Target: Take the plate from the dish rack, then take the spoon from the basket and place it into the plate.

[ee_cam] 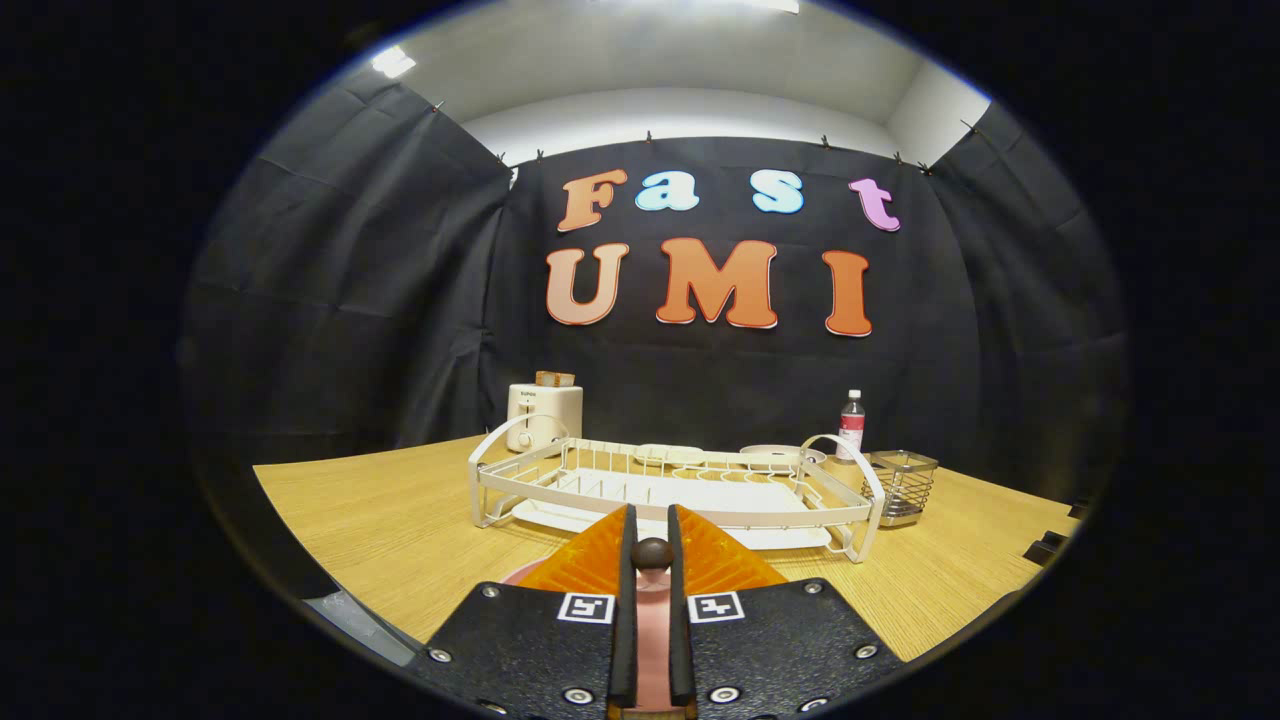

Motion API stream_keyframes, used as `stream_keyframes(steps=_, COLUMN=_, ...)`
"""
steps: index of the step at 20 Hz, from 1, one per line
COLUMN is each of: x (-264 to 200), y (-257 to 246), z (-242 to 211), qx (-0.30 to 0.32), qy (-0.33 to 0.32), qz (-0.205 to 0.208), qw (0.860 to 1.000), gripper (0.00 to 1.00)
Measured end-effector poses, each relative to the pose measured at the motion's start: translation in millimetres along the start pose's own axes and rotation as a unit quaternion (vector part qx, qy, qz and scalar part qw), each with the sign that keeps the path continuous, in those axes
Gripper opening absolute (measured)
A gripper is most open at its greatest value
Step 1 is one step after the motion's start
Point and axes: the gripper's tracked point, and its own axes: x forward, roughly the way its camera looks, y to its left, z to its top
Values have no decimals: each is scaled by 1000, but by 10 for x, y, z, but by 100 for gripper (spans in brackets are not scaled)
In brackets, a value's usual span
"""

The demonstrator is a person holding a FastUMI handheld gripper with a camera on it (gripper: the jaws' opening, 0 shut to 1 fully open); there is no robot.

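A black cloth booth is closing in around a pale wood-grain counter (400, 520), smooth and matt, and I am looking out low across it.

Beyond me the rack (520, 480) is standing: white coated wire, long and shallow, with looped handles at both ends and a flat drip tray under it. Some pale round dishes are resting at its far side. Just beside its right end the basket (900, 487) is sitting, a small squarish cup of shiny metal mesh; I am seeing nothing sticking out of it. A boxy white toaster (545, 412) and a clear bottle (851, 422) are standing behind.

My jaws are clenching on a small dark rounded knob, which I am taking for one end of the spoon (652, 553). A pink curved edge, smooth and glossy, is peeking out beneath me: the plate (515, 573), lying on the counter outside the rack.

So I am judging the plate fetched and the spoon lifted; only the lowering and letting go is remaining.
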Motion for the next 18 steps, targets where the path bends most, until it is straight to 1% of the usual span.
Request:
stream_keyframes(steps=1, x=17, y=-3, z=-58, qx=0, qy=12, qz=-2, qw=1000, gripper=14)
stream_keyframes(steps=2, x=67, y=-13, z=-102, qx=-1, qy=21, qz=-6, qw=1000, gripper=20)
stream_keyframes(steps=3, x=91, y=-32, z=-134, qx=-4, qy=27, qz=-12, qw=1000, gripper=22)
stream_keyframes(steps=5, x=85, y=-73, z=-169, qx=-10, qy=38, qz=-19, qw=999, gripper=34)
stream_keyframes(steps=6, x=80, y=-74, z=-179, qx=-10, qy=42, qz=-19, qw=999, gripper=48)
stream_keyframes(steps=7, x=74, y=-97, z=-169, qx=-9, qy=43, qz=-20, qw=999, gripper=57)
stream_keyframes(steps=8, x=64, y=-132, z=-139, qx=-9, qy=42, qz=-23, qw=999, gripper=72)
stream_keyframes(steps=9, x=59, y=-174, z=-117, qx=-10, qy=40, qz=-27, qw=999, gripper=78)
stream_keyframes(steps=10, x=48, y=-224, z=-84, qx=-11, qy=39, qz=-31, qw=999, gripper=89)
stream_keyframes(steps=12, x=33, y=-315, z=-22, qx=-12, qy=36, qz=-38, qw=999, gripper=97)
stream_keyframes(steps=18, x=66, y=-793, z=138, qx=-7, qy=51, qz=-64, qw=997, gripper=98)
